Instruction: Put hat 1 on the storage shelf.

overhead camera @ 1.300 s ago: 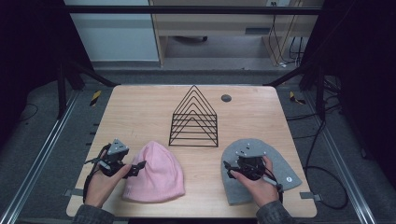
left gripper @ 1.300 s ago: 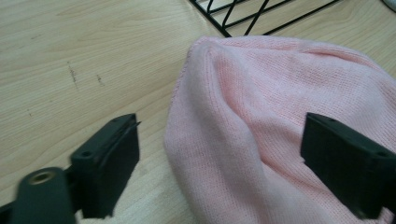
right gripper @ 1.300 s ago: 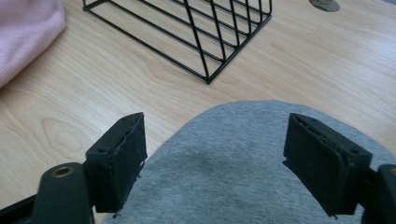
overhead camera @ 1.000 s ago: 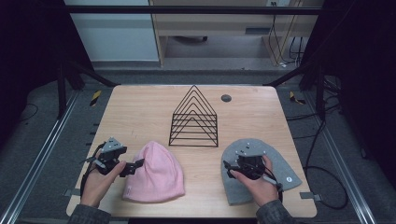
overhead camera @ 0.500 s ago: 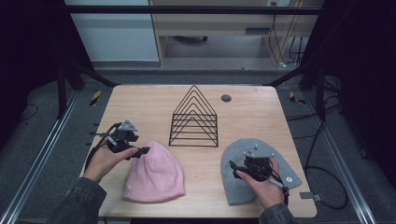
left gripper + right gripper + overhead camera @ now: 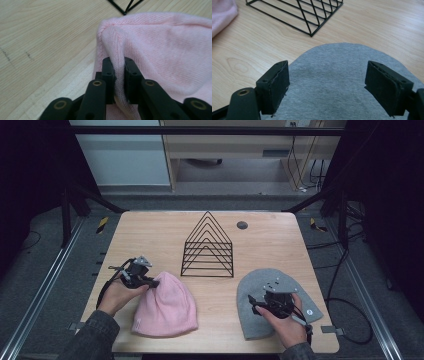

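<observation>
The left gripper point(image 6: 150, 282) has just been closing, and now its jaws are pinched on a fold of the pink hat point(image 6: 167, 306) near the rounded top, at the hat's upper-left edge in the high view. In the left gripper view the knit is bunched up between the two black pads point(image 6: 109, 75), squeezed into a thin ridge, so it has a real hold of the fabric. A moment ago that hand sat lower down at the hat's left side with the jaws wide; since then it has moved up the frame to the crown and clamped.

The pink hat lies flat at the lower left of the table point(image 6: 150, 235), brim toward the person, just below and left of the black wire rack point(image 6: 207, 247). The grey hat point(image 6: 272, 285) lies at the lower right, and the right gripper point(image 6: 270, 302) rests over it with its jaws spread wide, holding nothing; in the right gripper view the grey cloth point(image 6: 337, 82) sits bare between the two pads. That hand has hardly shifted.

With the crown now gripped, I'd say the pink hat is ready to be lifted or dragged, most likely toward the rack. A pinch on one thin fold could slip if pulled fast.
</observation>
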### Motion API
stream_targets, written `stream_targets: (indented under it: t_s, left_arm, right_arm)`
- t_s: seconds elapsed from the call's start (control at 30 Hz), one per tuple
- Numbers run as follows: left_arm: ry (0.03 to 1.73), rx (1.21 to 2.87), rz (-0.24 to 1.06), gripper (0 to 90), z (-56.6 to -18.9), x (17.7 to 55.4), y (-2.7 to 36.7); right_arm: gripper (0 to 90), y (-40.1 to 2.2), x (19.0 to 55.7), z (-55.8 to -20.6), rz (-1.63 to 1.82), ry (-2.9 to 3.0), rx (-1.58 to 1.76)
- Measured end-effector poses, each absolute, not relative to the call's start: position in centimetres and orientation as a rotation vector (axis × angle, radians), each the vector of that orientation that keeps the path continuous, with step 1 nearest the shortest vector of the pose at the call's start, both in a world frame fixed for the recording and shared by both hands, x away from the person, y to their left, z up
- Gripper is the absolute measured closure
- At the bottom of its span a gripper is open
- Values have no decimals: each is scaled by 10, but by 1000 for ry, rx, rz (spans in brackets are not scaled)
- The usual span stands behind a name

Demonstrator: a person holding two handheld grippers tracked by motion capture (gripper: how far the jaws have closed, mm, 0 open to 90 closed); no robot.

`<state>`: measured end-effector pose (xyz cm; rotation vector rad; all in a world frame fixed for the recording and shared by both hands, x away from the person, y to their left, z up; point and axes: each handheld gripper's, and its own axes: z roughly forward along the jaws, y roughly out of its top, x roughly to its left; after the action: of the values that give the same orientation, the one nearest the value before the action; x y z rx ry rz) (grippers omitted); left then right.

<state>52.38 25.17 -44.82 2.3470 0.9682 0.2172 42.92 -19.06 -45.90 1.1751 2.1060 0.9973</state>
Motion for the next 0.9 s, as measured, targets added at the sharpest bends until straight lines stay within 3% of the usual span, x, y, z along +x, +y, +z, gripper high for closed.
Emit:
stream_targets:
  t_s: [0.17,0.37,0.47,0.9]
  left_arm:
    - [931,2257,318,826,-418,506,248]
    - [850,2183,410,829,-381,480,242]
    - [818,2161,433,829,-365,472,240]
    - [711,2108,555,831,-304,452,228]
  right_arm:
    - [216,-185,426,-456,1032,2123,1140]
    - [310,-171,421,-452,1060,2173,1057]
    - [382,-153,418,-450,1115,2242,998]
    - [518,-81,403,-428,1166,2399,733]
